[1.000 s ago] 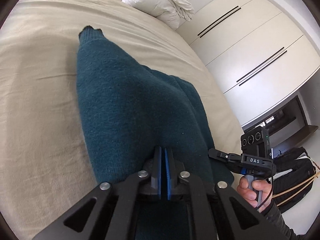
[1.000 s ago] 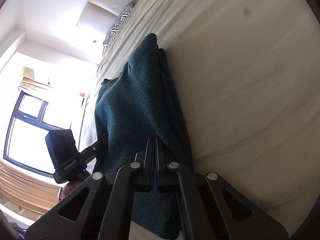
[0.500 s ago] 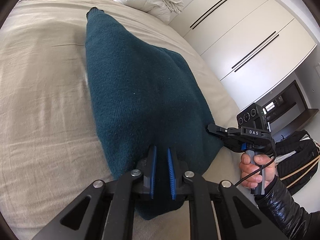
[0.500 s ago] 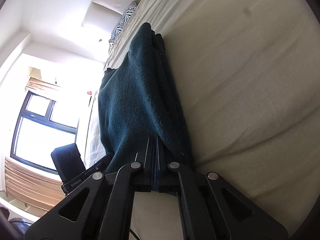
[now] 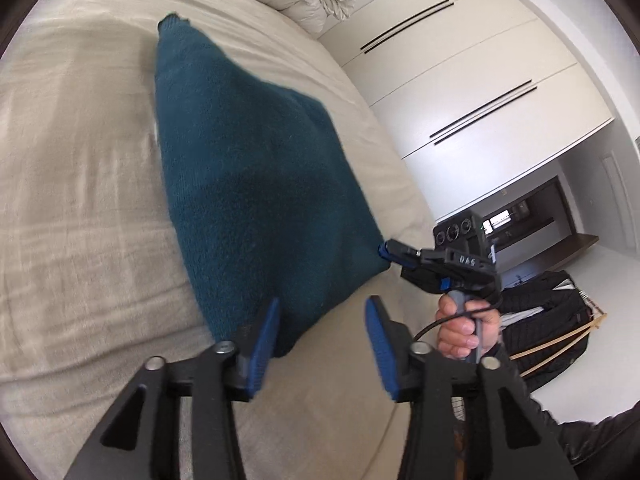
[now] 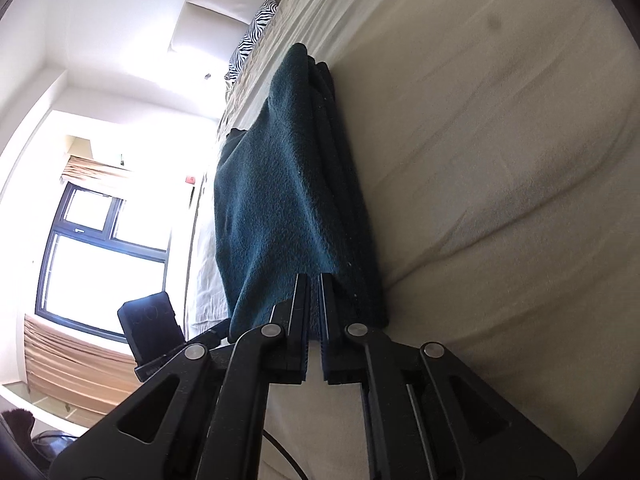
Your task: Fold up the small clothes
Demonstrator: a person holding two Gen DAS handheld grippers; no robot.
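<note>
Left wrist view: left gripper (image 5: 322, 334) gapes wide, empty, letting the teal garment (image 5: 256, 184) lie on the bed (image 5: 80, 208); right gripper (image 6: 314, 300) pinches its corner, steadying the fold.

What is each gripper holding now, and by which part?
The left gripper is open and holds nothing. The right gripper pinches the near corner of the teal sweater.
</note>
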